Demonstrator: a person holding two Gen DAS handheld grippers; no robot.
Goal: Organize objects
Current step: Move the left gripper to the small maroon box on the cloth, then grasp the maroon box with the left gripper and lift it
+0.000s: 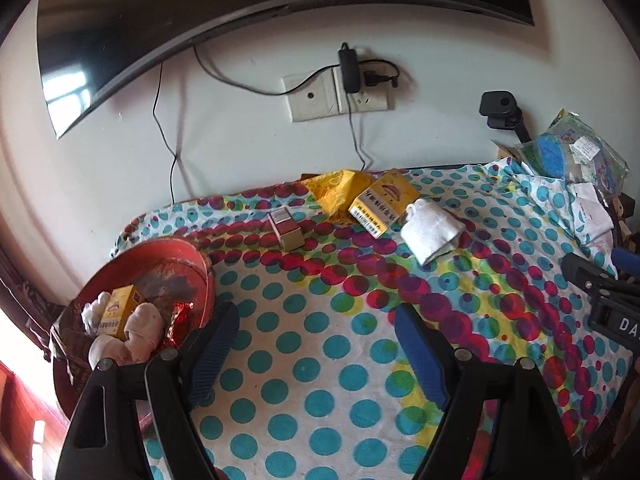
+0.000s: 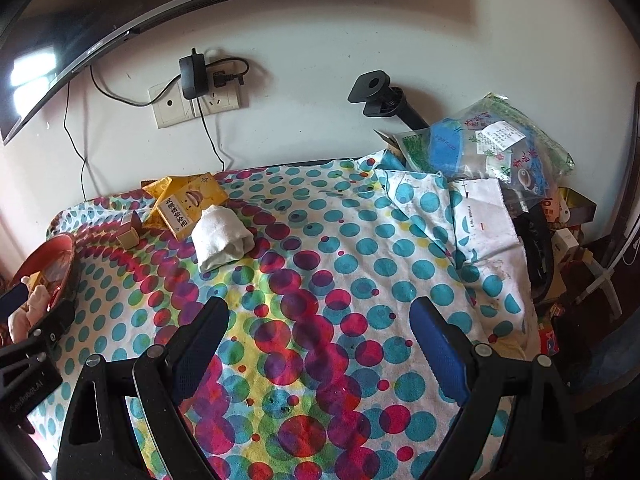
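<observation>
Left tool (image 1: pixel 316 328): red basket's contents (image 1: pixel 132 320) visible.

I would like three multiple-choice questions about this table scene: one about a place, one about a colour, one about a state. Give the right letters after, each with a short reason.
1. Where does the rolled white cloth lie?
A. in the red basket
B. on the dotted tablecloth beside the yellow box
C. on the wall socket

2. What colour are the gripper pads?
A. blue
B. green
C. white

3. How is the left gripper?
A. shut on a box
B. shut on the cloth
C. open, holding nothing

Answers: 1 B, it rests on the tablecloth next to the yellow box; 2 A, both views show blue pads; 3 C, only tablecloth shows between its fingers.
</observation>
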